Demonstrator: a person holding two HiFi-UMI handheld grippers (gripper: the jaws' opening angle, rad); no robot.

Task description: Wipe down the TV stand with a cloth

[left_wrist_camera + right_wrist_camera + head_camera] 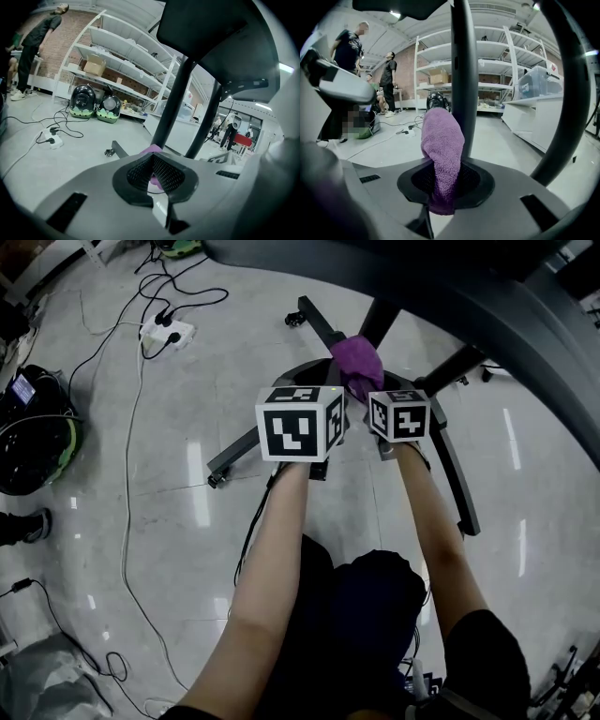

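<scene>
**Step:** wipe in hand, at the foot of the TV stand (pixel 319 326).
- R gripper (pixel 440 190) is clamped on the purple cloth (pixel 442 154). Cloth stands up out of the jaws as a fat roll, top end right by the upright post (pixel 464 70).
- Head view: cloth sits where the post meets the base hub (pixel 305 371), at the centre of the spread legs. One leg (pixel 452 465) runs back alongside the R forearm.
- L gripper (pixel 152 161): pads drawn together at the tips, nothing bulky btwn them. A thin purple sliver shows in the gap, plus a bit beyond the tips. Can't tell if it nips a cloth edge or the cloth is just behind. Judged: L is not doing the wiping.

**Progress:** can't grade. No dust or streak shows on the black metal to tell wiped from unwiped. Guess: post foot/hub is the current patch, legs + post left to do.

**Next move calls for:**
- Firm clamp on R, cloth pressed flatter on the metal (a roll gives a small contact face).
- Then a drag round the post foot or out along a leg.
- L clear of that path, or steadying the loose end.

**Hidden / unclear:**
- Marker cubes (pixel 298 423) cover both sets of jaws in the head view.
- Cloth-to-metal contact isn't seen in any view, so touching vs just beside the post can't be told.
- Hub is mostly under the cubes + cloth.
- Far legs are cut off by the dark screen (pixel 450 287) overhead.
- Floor cables (pixel 131 474) + power strip (pixel 167 332) are well apart to the L.
</scene>
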